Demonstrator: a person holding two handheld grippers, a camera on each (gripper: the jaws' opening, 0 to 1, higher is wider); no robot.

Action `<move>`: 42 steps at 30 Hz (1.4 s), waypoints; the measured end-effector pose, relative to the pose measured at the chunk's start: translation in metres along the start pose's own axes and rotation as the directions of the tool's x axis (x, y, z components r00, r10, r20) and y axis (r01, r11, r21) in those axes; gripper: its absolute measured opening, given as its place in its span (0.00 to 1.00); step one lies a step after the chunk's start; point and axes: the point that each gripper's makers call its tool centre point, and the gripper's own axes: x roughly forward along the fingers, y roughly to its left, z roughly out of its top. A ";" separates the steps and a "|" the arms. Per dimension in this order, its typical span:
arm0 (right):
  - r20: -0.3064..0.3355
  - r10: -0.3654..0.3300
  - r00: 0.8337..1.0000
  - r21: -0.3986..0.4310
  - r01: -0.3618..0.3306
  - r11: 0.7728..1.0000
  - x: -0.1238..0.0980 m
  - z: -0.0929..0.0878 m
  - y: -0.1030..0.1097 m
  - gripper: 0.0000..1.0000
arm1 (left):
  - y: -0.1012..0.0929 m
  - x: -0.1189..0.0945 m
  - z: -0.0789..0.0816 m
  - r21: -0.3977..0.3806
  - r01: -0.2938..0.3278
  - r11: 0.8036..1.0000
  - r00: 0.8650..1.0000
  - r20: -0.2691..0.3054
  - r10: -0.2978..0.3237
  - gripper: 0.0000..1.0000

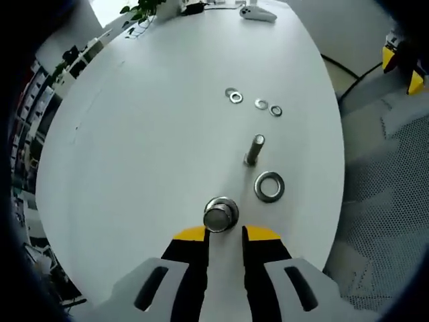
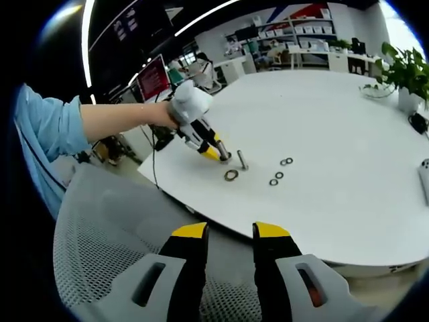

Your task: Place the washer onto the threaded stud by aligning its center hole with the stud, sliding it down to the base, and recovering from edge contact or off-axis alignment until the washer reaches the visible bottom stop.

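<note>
Judging the large flat steel washer (image 1: 269, 186) as stiff, light and slippery, lying flat on the round white bench (image 1: 147, 134), I would expect a pinch across its rim at two opposite edges to hold best, since the flat face offers nothing to grip and it may skid when nudged. In the left gripper view the left tool (image 1: 225, 232) sits low over the bench with its yellow-tipped jaws narrowly parted, a short metal cylinder with a collar (image 1: 220, 213) standing just at their tips; whether they clamp it I cannot tell. Right of that cylinder lies the large washer, with the upright threaded steel stud (image 1: 255, 149) just beyond it, apart from it. Farther off lie four small washers (image 1: 253, 102) in loose pairs. The bench edge curves close on the right, so a slide that way risks a drop; the left and far sides offer open room. In the right gripper view the right tool (image 2: 230, 231) hangs off the bench above a grey mesh chair (image 2: 114, 228), jaws narrowly apart and holding nothing.
</note>
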 end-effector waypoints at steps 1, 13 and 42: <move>0.000 0.000 1.000 0.000 0.000 1.000 0.000 0.000 0.000 0.28 | -0.001 -0.002 0.000 -0.003 -0.001 1.000 1.000 0.004 0.001 0.16; 0.004 0.002 1.000 0.000 -0.002 1.000 0.000 0.001 0.000 0.28 | -0.034 -0.003 0.008 0.010 0.025 1.000 0.999 0.023 -0.025 0.15; -0.018 0.015 1.000 -0.017 -0.015 1.000 0.001 -0.002 0.002 0.28 | -0.053 0.026 0.029 0.057 0.076 0.995 0.996 0.030 -0.078 0.21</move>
